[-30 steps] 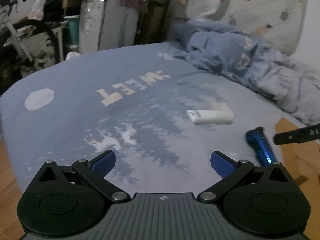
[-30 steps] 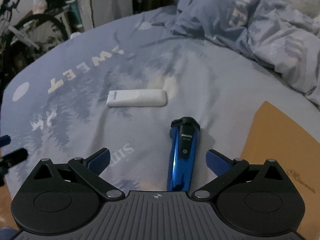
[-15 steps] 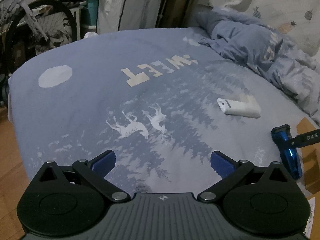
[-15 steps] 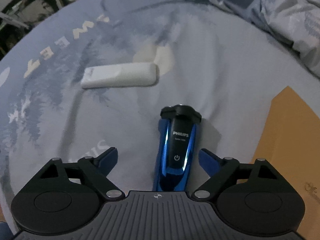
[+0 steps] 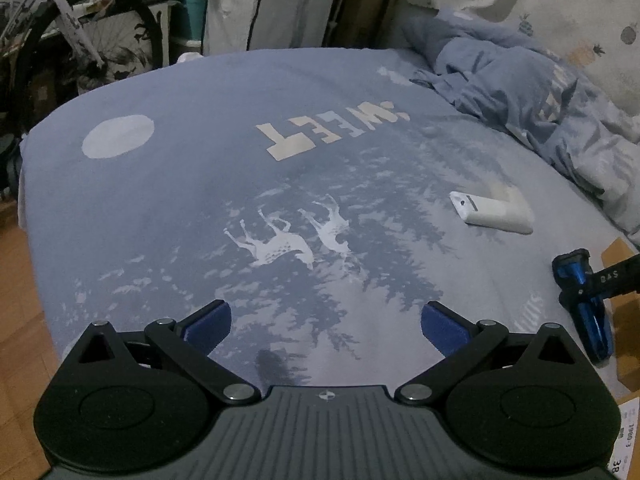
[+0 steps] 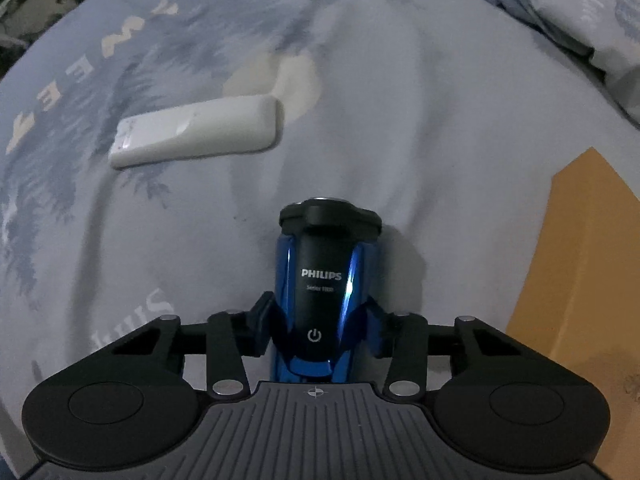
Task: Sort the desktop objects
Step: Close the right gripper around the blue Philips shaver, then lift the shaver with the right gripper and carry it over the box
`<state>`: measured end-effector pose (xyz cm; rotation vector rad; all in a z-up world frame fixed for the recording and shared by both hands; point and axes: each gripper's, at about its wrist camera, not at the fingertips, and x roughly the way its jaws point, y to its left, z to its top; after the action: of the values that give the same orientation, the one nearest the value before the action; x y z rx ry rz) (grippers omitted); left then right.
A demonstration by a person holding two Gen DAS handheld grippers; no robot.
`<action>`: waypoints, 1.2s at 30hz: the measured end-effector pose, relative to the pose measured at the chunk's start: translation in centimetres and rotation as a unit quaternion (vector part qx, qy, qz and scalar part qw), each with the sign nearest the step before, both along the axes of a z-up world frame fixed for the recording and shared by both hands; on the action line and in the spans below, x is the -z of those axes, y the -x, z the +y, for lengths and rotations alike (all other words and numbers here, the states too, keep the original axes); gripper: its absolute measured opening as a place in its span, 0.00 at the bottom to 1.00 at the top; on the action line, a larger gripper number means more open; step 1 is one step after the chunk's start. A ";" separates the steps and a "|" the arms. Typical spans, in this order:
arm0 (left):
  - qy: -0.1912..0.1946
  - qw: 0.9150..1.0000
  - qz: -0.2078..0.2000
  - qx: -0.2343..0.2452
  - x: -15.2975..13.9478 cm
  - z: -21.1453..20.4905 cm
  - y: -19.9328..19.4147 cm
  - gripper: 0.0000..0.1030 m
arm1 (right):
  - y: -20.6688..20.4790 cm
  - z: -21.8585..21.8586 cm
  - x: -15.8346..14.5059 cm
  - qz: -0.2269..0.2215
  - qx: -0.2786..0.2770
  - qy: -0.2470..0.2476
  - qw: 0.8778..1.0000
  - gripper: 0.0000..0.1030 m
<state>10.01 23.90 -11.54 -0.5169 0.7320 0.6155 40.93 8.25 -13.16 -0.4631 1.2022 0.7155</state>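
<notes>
- On the bed (image 5: 192, 208), a blue sheet printed with deer and "SWEET" carries everything.
- A tan box (image 6: 576, 264) lies at the right.
- The left gripper (image 5: 326, 322) hangs open over bare sheet.
- The right gripper (image 6: 316, 326), its jaws just having closed, clamps the shaver.
- A white remote (image 6: 196, 130) lies beyond.
- The shaver (image 6: 326, 276) is glossy blue with a black front and a round black head; it lies on the sheet.

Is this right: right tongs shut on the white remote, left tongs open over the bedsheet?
Not quite. The right tongs have just closed on the blue shaver, as the right wrist view shows; the white remote lies untouched beyond it. The left tongs are open over the bedsheet.
</notes>
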 end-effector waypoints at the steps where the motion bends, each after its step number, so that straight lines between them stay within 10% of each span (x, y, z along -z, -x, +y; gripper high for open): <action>1: 0.001 1.000 0.000 0.000 0.0 0.0 0.0 1.00 | 0.0 0.0 0.0 -0.001 0.000 0.000 1.000 0.46; 17: 0.001 1.000 -0.012 0.006 -0.6 0.1 0.1 1.00 | 1.0 -0.3 -1.8 -0.040 0.008 0.006 0.999 0.45; 36: -0.014 0.998 -0.044 0.053 -4.9 -3.8 -0.9 1.00 | 6.8 -5.9 -12.5 -0.094 0.063 -0.047 0.992 0.45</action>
<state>10.86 20.12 -6.66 -0.4731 0.6611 0.5003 34.12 2.38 -0.62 -0.3654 1.0063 0.6030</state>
